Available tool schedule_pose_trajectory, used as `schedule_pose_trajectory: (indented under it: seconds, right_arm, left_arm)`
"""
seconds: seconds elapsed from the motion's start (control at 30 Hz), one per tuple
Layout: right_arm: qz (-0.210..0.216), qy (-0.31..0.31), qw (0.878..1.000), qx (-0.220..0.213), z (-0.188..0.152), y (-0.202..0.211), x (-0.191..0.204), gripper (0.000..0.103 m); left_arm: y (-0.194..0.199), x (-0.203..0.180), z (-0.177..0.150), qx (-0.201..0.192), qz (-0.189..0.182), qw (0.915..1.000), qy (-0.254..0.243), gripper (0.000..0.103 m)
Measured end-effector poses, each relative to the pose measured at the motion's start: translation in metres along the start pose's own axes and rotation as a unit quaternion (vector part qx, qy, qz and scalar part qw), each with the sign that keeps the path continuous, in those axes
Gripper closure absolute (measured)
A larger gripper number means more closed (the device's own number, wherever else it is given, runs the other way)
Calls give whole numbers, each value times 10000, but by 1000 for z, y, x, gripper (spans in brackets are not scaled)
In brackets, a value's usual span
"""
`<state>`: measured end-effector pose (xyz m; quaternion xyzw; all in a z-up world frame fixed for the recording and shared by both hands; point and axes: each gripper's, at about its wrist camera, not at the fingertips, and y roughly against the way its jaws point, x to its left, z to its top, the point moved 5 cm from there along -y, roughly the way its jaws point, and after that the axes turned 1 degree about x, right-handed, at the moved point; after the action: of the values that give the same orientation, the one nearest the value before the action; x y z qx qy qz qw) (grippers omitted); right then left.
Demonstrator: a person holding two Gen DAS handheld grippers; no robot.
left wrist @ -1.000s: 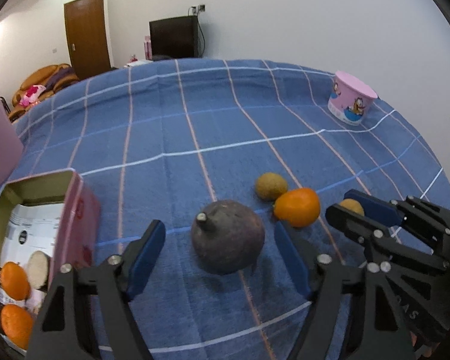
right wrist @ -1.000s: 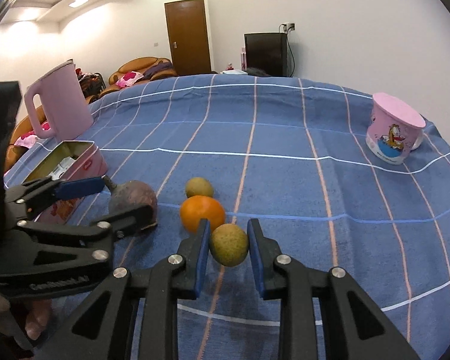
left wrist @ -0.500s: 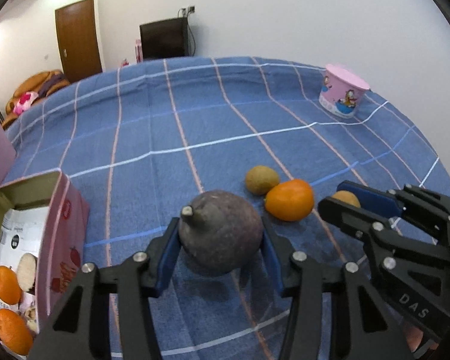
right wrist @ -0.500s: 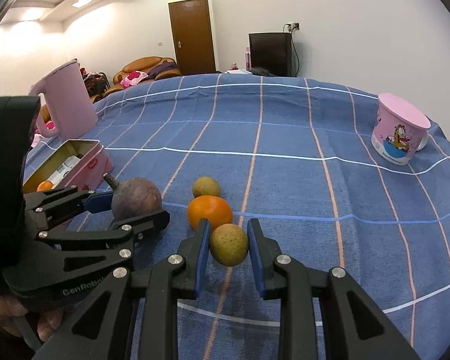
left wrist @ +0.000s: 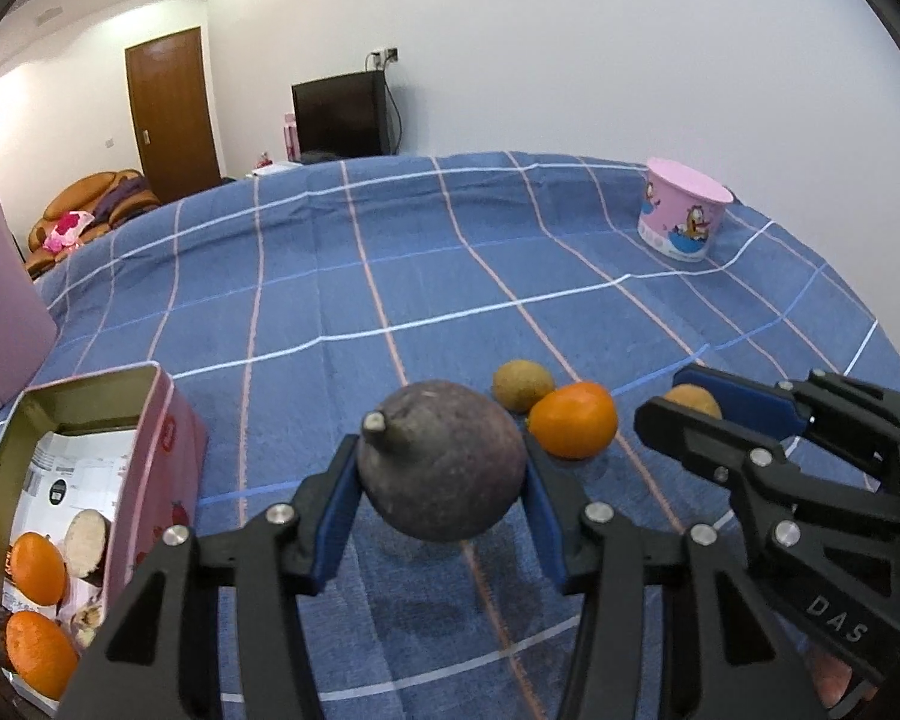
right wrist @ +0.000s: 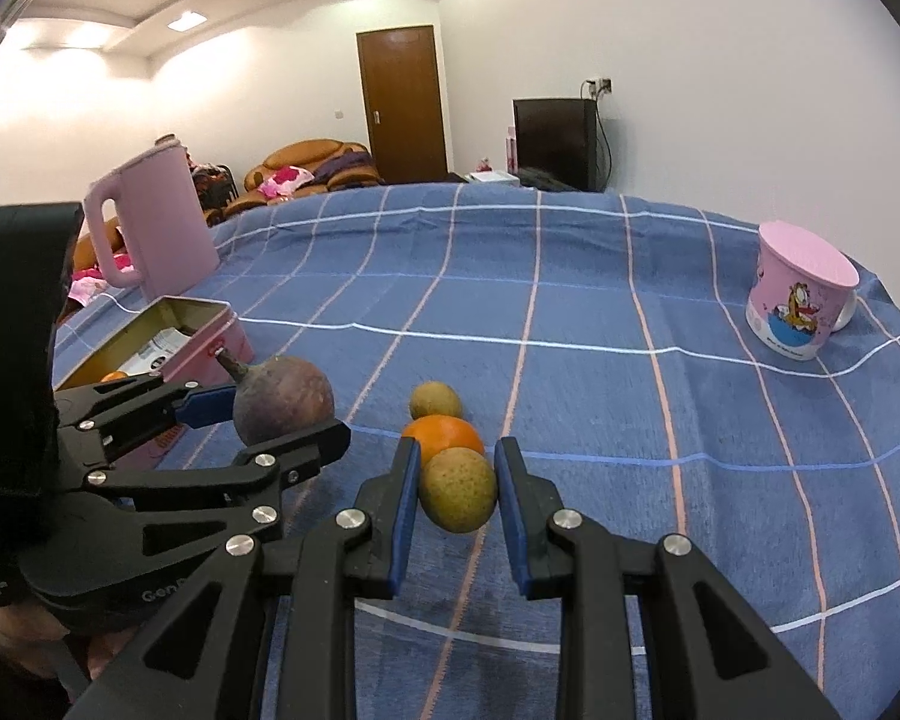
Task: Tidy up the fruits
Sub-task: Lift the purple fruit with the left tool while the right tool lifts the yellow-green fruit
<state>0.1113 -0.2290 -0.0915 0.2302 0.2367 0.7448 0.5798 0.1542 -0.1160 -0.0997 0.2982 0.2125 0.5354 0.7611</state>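
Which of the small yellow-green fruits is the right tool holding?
The nearer one, clamped between the right tool's pads in front of the orange; the other lies free behind it.

Home living room: sofa (right wrist: pixel 306 165) (clothes heaped on it), television (right wrist: pixel 555 141), wooden door (right wrist: pixel 403 102).

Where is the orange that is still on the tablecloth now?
In the left wrist view the orange lies right of centre on the blue tablecloth, touching the small green-brown fruit behind it, right of the dark purple fruit.

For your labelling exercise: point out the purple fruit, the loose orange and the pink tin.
purple fruit (left wrist: pixel 444 468), left wrist view, middle of skin.
loose orange (left wrist: pixel 573 420), left wrist view, centre.
pink tin (left wrist: pixel 162 450), left wrist view, outer side wall.
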Motion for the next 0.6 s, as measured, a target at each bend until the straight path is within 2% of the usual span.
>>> schedule_pose_trajectory:
  seconds: [0.6]
  right_arm:
    - [-21, 94, 9996, -284, 3, 10, 4, 76]
  left_arm:
    - [18, 1, 2, -440, 145, 9989, -20, 51]
